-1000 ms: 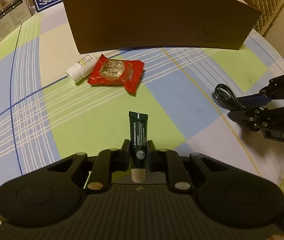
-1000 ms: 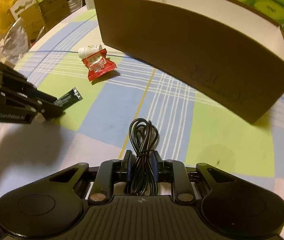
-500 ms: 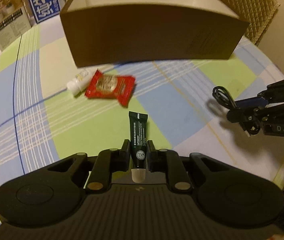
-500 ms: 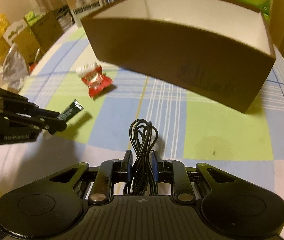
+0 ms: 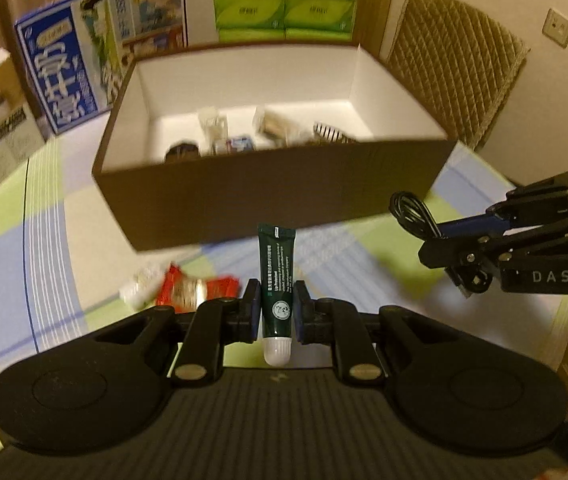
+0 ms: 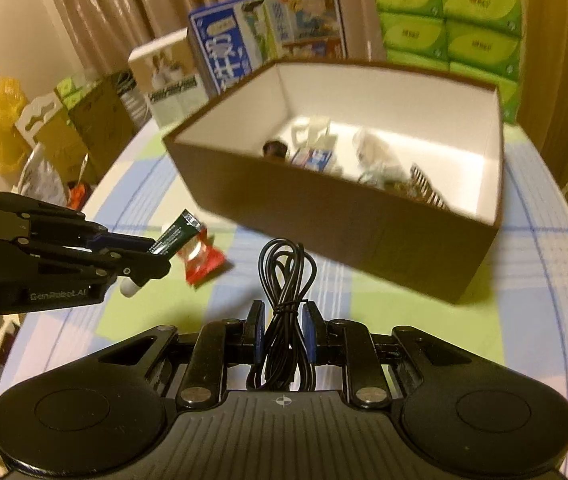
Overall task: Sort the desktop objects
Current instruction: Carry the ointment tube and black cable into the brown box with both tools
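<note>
While tube (image 5: 276,276) and cable (image 6: 287,304) hang clamped, brown box (image 5: 268,200) directly ahead.

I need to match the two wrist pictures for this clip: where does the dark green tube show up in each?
Left wrist view: the dark green tube stands at bottom centre, clamped between the left tongs, white cap toward the camera.
Right wrist view: the tube is at mid left, sticking out of the left tongs toward the red snack packet.
Shared landmark: the open brown box behind it.
</note>
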{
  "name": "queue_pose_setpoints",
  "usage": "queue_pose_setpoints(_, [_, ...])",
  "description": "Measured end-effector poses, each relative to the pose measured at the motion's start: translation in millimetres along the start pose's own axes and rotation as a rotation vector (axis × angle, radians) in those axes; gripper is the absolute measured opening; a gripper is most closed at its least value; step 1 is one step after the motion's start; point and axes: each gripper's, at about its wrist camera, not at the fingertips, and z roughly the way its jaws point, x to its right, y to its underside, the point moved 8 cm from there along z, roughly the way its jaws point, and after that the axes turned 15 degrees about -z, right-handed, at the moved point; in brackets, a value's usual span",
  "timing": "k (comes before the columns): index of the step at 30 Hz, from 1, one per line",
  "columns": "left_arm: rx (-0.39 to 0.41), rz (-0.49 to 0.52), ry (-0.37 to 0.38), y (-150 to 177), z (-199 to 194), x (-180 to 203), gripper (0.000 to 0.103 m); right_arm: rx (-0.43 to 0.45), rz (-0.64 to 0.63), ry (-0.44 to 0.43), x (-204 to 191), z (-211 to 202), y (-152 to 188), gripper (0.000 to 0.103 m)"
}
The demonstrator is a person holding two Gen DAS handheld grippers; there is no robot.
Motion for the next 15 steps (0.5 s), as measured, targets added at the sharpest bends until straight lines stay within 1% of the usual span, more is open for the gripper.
queue_pose_setpoints(8, [0.066,0.009,0.02,-44.3,-0.6,21.5,0.013,0.071,0.021,0.011,33.0,-13.6,-36.6,0.017])
queue_pose_setpoints(15, [0.106,0.022,0.023,-86.5,10.0,32.3,0.013,0.104,0.033,0.035,65.8,-7.3,-68.3,0.017])
